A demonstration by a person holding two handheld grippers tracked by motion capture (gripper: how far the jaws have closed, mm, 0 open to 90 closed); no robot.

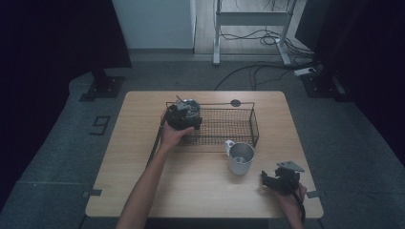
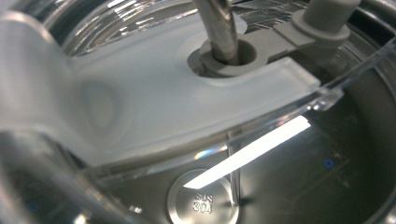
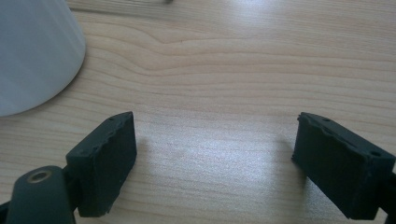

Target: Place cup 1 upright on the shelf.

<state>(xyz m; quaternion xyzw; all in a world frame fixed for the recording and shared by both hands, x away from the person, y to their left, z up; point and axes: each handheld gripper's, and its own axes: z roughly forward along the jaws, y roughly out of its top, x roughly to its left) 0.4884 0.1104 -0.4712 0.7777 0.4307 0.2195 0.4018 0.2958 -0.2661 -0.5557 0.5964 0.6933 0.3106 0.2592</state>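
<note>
Wire basket (image 1: 229,125) is sitting at the far middle of the wooden surface (image 1: 200,186), and I am holding the left gripper (image 1: 183,116) over its left end, where a steel cup (image 1: 190,109) with a clear lid is resting inside. Looking along the left gripper, I am seeing that lid (image 2: 154,107) very close, with a metal straw (image 2: 219,28) passing through its grey ring and the stamped steel bottom below; I cannot tell whether this gripper is spread or pinching anything. The right gripper (image 1: 282,179) is resting at the near right of the surface, its jaws standing spread with only bare wood between them. A white mug (image 1: 239,157) is standing just left of it, near the basket's front edge.
</note>
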